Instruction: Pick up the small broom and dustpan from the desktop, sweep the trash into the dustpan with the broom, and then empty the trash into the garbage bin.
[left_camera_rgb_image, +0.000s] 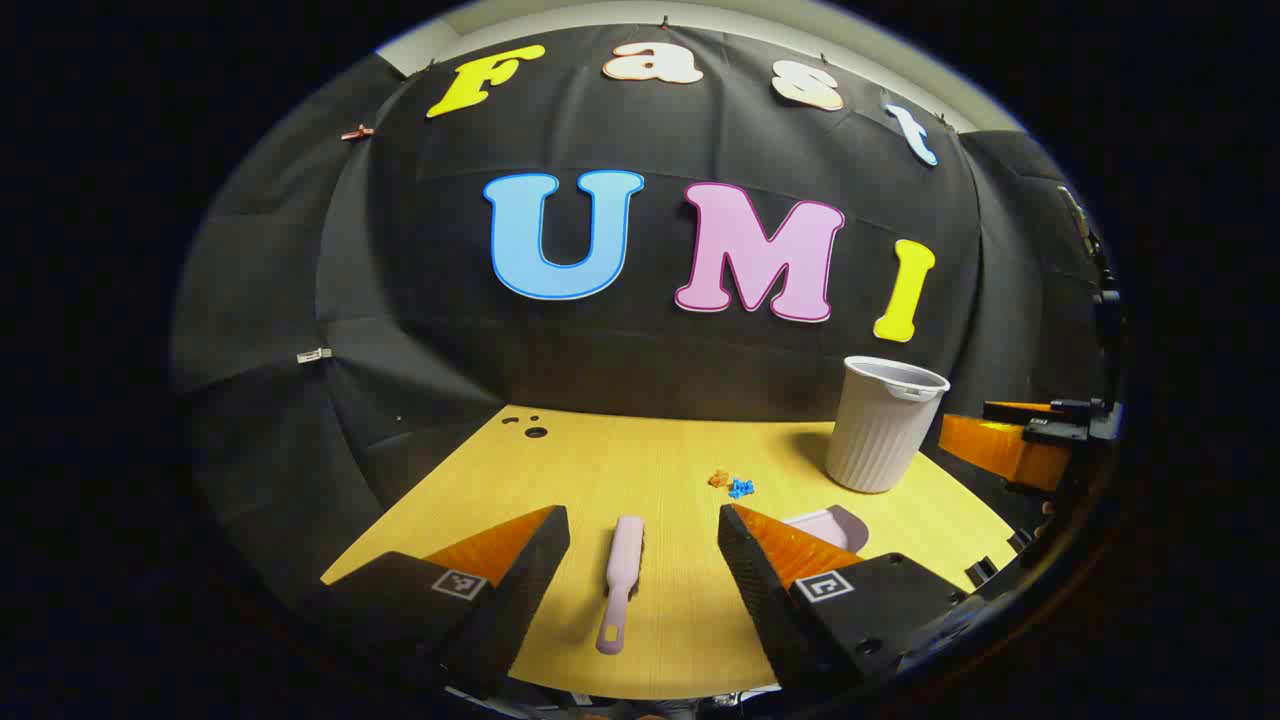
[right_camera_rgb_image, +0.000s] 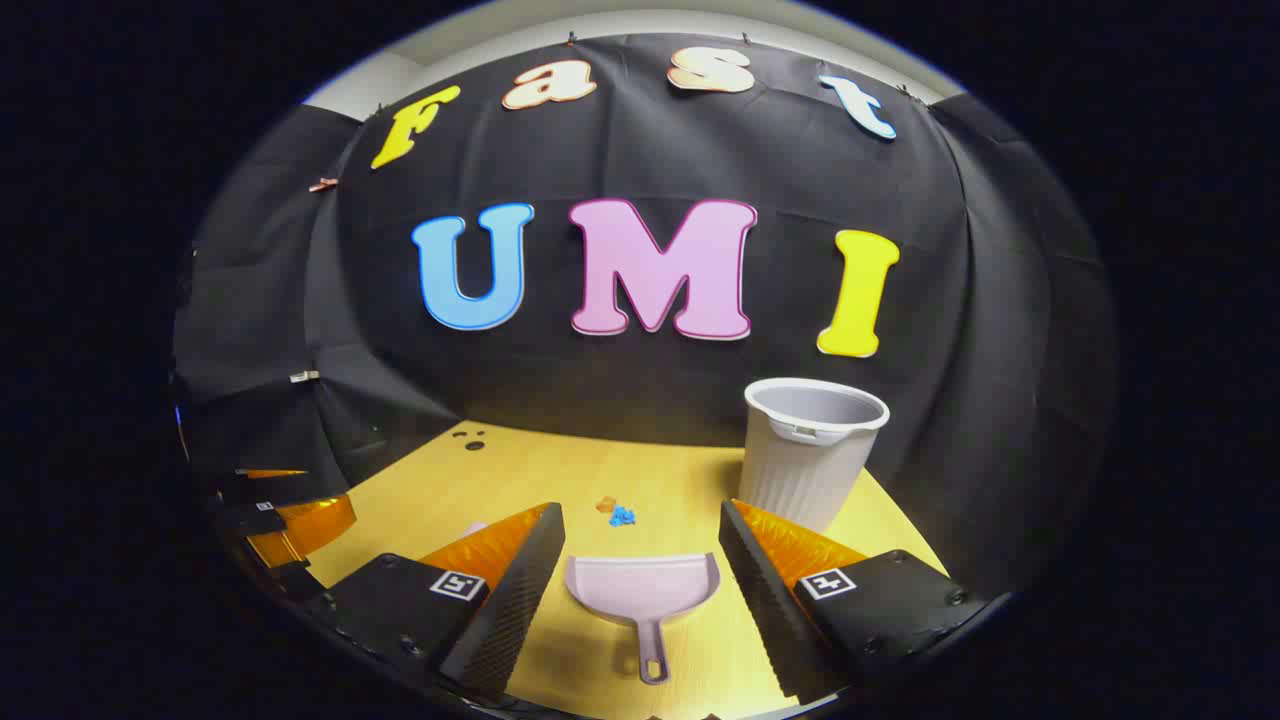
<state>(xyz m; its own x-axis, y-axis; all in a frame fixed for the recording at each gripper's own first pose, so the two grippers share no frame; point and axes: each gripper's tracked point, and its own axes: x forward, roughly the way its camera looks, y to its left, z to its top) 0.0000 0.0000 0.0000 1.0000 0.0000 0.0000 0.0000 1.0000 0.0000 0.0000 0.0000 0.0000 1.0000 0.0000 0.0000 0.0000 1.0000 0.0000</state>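
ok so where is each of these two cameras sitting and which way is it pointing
Left gripper view: rides on the left gripper, looks forward over the desktop at the broom lying between its open fingers; the right gripper shows at the right edge.
Right gripper view: rides on the right gripper, faces the dustpan between its open fingers.
Both share the garbage bin, the trash and the booth wall.

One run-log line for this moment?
stage: pre-grasp | left claw: open over broom | right claw: open over dustpan | trash: on desktop | garbage bin: upright
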